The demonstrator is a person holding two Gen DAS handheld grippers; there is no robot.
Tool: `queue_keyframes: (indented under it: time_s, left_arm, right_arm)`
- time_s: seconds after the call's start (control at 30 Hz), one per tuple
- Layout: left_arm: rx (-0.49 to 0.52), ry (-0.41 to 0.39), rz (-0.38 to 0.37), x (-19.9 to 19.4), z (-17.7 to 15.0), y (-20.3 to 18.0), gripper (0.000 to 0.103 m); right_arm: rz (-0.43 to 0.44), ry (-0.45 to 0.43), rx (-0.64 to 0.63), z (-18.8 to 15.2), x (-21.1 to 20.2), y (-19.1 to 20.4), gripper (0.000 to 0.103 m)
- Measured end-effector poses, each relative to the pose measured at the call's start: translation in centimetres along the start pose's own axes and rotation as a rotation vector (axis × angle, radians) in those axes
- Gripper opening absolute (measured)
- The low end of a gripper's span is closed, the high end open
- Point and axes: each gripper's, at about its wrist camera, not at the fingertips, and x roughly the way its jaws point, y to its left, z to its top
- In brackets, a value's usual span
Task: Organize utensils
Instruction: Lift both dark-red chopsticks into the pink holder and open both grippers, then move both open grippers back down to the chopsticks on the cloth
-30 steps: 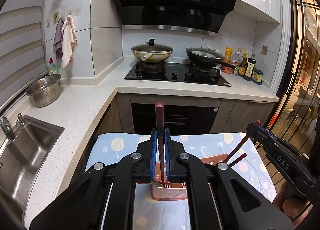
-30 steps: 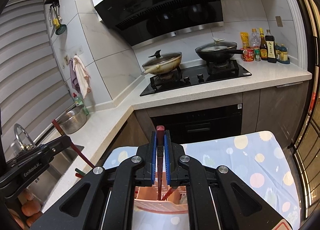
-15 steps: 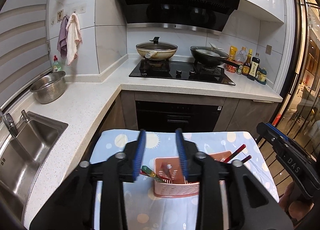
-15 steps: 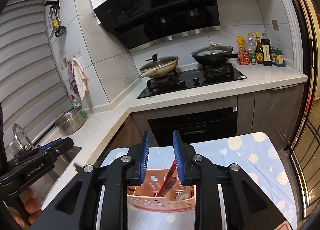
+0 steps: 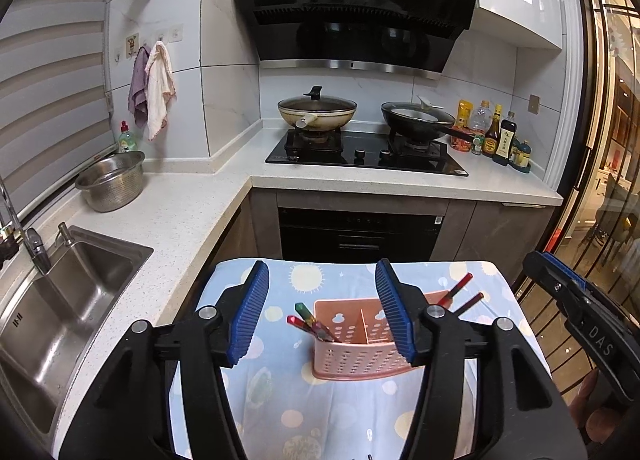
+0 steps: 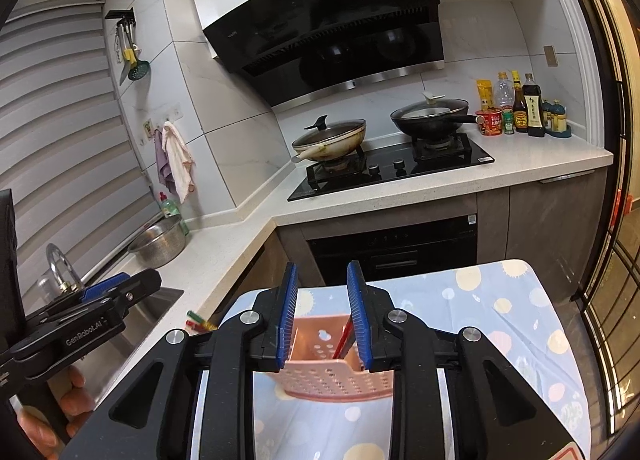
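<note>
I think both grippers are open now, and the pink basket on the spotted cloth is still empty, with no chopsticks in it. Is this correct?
Not quite. Both the left gripper and the right gripper are open, and the pink basket stands on the spotted cloth, but it is not empty: the left wrist view shows chopsticks leaning out of it on both ends.

Two lidded pans (image 5: 317,111) on hob (image 5: 366,152); steel colander (image 5: 111,180) beside sink (image 5: 60,292); sauce bottles (image 5: 496,136) by wall.

We see the utensil basket (image 5: 362,344) on the clothed table (image 5: 344,412), chopsticks (image 5: 314,326) leaning in its left and right compartments. Behind it stands the stove (image 5: 366,152), and the sink (image 5: 60,300) lies to our left.
</note>
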Motion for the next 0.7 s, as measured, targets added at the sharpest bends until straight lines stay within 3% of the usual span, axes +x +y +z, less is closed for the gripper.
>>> queue_keyframes:
  time_s: [0.7]
  left_arm:
    - [0.033,0.043,-0.023,-4.3,-5.0,-2.3,0.055]
  right_arm:
    - [0.02,0.067,0.024,-5.9,-5.6,-0.7,0.026]
